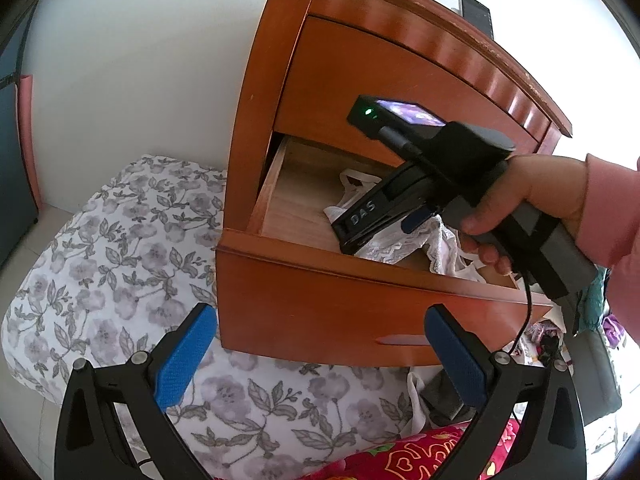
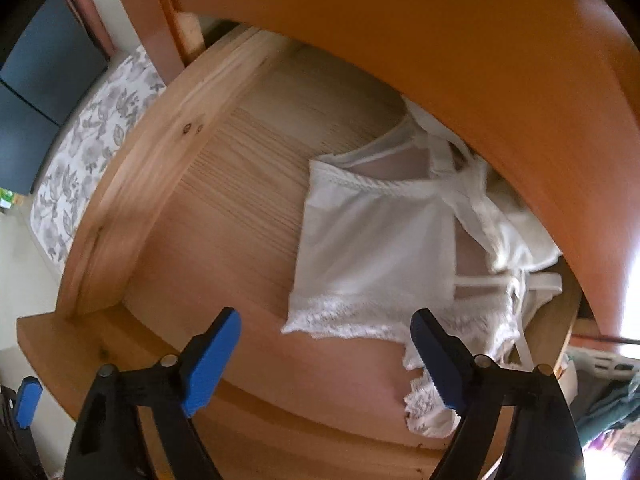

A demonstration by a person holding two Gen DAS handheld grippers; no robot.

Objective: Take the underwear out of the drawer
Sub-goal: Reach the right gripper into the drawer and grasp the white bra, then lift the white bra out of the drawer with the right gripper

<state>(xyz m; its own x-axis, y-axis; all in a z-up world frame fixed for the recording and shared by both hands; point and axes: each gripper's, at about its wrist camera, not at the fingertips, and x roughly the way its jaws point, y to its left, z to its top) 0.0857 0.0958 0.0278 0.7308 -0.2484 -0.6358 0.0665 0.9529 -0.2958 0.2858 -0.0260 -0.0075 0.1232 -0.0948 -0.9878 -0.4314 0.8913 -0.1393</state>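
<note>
The drawer (image 2: 132, 216) stood pulled out from a wooden nightstand (image 1: 360, 64), its pale plank floor bare across the half toward the bed. White underwear (image 2: 372, 248) lay directly on that floor at the other half, lace edge toward the drawer front, straps and further white fabric bunched behind it and running back under the nightstand. A dark phone (image 1: 476, 12) lay on the nightstand top, at its back edge. Beside the nightstand, the bed (image 1: 100, 264) carried a grey floral sheet and a red patterned cloth (image 1: 408, 456) below the drawer front.
</note>
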